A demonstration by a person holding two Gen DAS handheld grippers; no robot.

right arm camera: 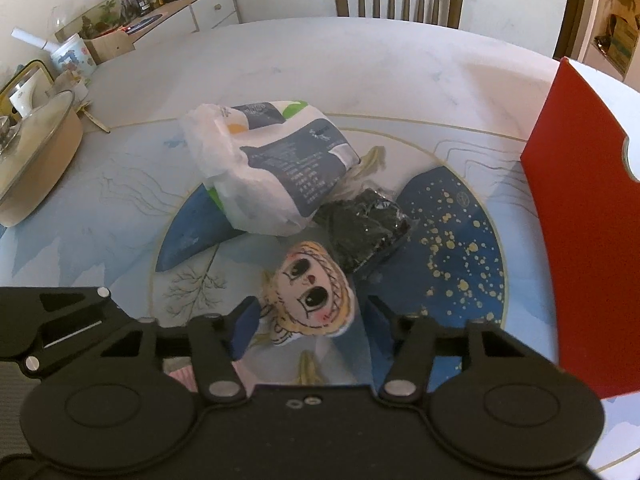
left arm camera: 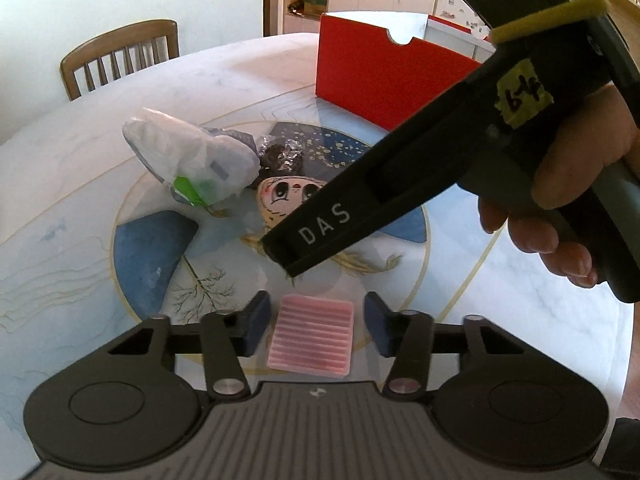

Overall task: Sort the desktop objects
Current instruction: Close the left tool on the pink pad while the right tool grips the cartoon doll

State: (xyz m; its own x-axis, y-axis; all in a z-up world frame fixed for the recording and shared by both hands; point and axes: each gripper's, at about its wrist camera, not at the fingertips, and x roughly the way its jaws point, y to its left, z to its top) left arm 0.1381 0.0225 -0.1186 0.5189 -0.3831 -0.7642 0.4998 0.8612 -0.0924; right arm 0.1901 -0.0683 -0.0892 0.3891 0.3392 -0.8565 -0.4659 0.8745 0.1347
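White bag (right arm camera: 272, 172) and dark packet (right arm camera: 366, 228) crowd doll (right arm camera: 310, 296).

The left hand-held gripper (left arm camera: 311, 322) hangs wide open over a pink ribbed pad (left arm camera: 310, 336) lying flat on the counter (left arm camera: 80, 184). At two o'clock a hand (left arm camera: 560, 200) grips the right hand-held gripper's black body. A white bag (left arm camera: 192, 160) sits at eleven o'clock, a red box (left arm camera: 384, 88) at one.

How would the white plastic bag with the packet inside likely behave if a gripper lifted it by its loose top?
The white plastic bag looks thin and crumpled, so it would probably sag. The packet inside looks bulky and might swing or slide.
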